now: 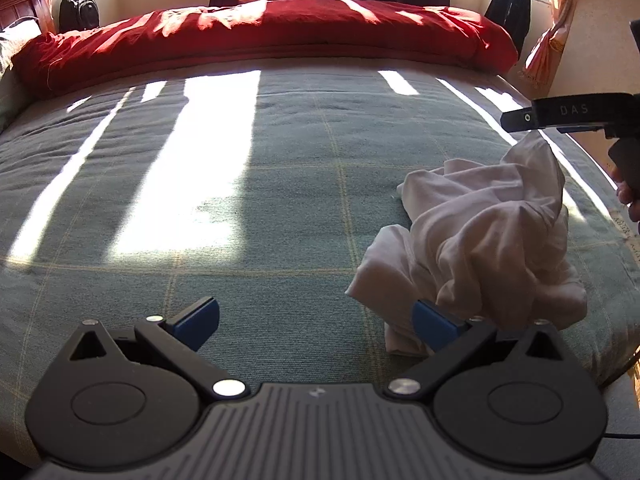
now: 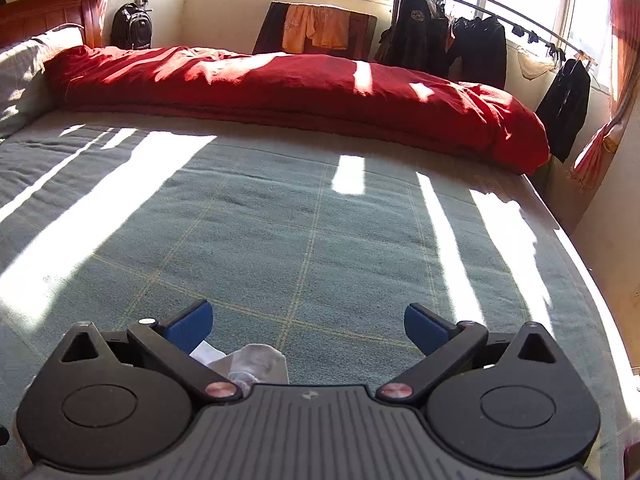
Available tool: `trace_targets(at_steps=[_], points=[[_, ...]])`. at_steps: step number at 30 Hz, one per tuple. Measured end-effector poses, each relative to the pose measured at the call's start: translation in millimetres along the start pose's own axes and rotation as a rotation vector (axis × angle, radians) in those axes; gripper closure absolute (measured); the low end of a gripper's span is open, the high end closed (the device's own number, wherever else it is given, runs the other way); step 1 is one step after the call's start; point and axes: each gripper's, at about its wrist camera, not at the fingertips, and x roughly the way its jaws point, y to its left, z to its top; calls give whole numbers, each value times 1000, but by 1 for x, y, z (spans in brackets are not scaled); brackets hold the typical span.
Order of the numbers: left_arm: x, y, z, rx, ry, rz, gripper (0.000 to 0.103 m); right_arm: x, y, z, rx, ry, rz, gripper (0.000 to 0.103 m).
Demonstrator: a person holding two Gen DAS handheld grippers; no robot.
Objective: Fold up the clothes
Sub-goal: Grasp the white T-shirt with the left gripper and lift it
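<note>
White cotton, crumpled into a heap, is what we have to fold: the garment (image 1: pixel 480 248) sits on the green checked bedspread (image 1: pixel 280 184) toward its right edge, one peak drawn upward under the right gripper (image 1: pixel 524 118). In the left wrist view that gripper looks pinched on the peak, yet in its own view the blue pads stand wide apart with only a scrap of white cloth (image 2: pixel 256 364) low between them, so we cannot tell whether it truly holds the fabric. Our left gripper (image 1: pixel 316 320) is spread wide, just beside the near fold of the heap and holding nothing. We judge the main risk to be a poor grip: a thin pinch on loose cotton could slip out as we lift, dropping the heap more tangled. Lifting from one point may also drag the bundle off the nearby edge of the bed, since it lies close to it. Hard sun stripes wash out parts of the bedspread and could hide white hems. Beyond lies a rolled red duvet (image 2: pixel 304 92), with dark jackets (image 2: pixel 424 36) on a rail by the windows, a backpack (image 2: pixel 131 26) in the corner.
</note>
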Motion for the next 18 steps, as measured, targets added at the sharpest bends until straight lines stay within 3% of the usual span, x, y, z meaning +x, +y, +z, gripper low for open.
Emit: trace_targets(at_steps=[3,7,13,16,18], points=[[-5,-2,0,1,-13,-13,1,-7,-1,-14,31,71,79,0],[-14,-7,-4,17,-19,-24,1,-24,2,-41,21,137,86,0],[-33,-21,-7,74,-92,-48,1,-67,0,-44,-48,78,-9,0],[-47,-34,-7,156,-177,-54,1,-92,-6,-30,-42,-5,45,0],[-51,-42,-2,203,-193,-68,1,-96,-10,-26,-14,17,87,0]])
